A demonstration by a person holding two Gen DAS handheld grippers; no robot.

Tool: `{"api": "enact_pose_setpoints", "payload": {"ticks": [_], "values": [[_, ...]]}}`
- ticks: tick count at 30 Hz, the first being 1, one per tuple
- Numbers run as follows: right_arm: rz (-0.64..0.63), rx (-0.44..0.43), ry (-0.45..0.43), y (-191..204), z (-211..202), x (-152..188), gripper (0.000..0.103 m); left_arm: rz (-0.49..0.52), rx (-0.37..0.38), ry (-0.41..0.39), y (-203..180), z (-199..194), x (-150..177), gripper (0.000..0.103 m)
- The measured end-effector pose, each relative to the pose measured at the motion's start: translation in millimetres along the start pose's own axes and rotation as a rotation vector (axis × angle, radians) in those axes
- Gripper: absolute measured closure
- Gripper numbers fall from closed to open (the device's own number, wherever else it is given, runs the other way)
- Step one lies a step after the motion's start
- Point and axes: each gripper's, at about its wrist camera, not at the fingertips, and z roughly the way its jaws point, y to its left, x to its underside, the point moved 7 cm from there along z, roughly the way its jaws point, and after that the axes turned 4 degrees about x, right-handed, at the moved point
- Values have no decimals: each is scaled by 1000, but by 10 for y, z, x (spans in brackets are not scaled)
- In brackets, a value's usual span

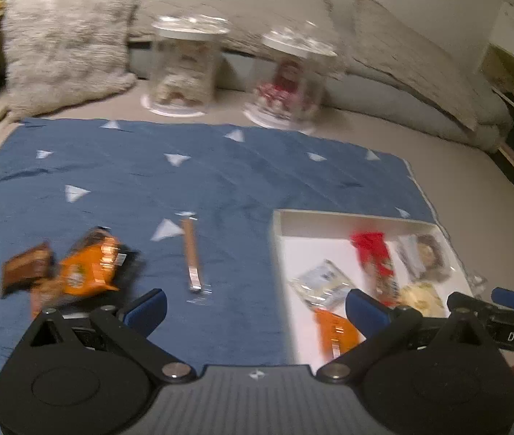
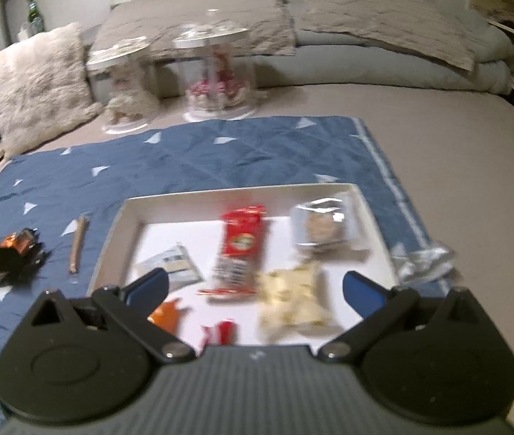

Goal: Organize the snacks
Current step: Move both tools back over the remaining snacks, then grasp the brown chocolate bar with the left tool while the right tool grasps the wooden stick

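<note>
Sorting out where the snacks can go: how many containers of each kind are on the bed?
Clear lidded jars: 2
White tray: 1
Total: 3

Looking steeply down from close above the blue triangle-patterned cloth (image 1: pixel 184 181); sharing the white shallow cardboard tray (image 2: pixel 122 224), lower right in left view, centre in right.

— Can you read any wrapper in your white tray (image 2: pixel 373 214)?
— No; the red packet (image 2: pixel 242 243) and pale bag (image 2: pixel 293 301) are smeared by blur.
— And the two clear jars (image 1: pixel 184 69)?
— Too blurred; you can't tell their contents. The orange packet (image 1: pixel 336 330) is partly hidden behind your left gripper (image 1: pixel 257 308).
</note>
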Motion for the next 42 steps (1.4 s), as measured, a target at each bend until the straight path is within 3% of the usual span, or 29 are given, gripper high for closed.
{"api": "enact_pose_setpoints", "payload": {"ticks": [11,20,28,34,37,42], "values": [[-114,-135,-3,1084,91,-96,0,-107,-150,-15,1144,-210,-26,0],[-177,-243,1,1945,162,-150,0,-187,-271,-4,1943,-137,-28,0],[-152,-236,-10,2331,507,-293,1,-283,-342,-2,2388,107,-113,0],[-181,-236,10,2511,887,-354,1,-368,-427,-72,2734,299,-260,0],[-204,-241,20,2578,1021,-365,1,-384,-414,-78,2807,466,-305,0],[-230,-272,49,2655,1227,-357,1,-274,-305,51,2630,730,-315,0]]}}
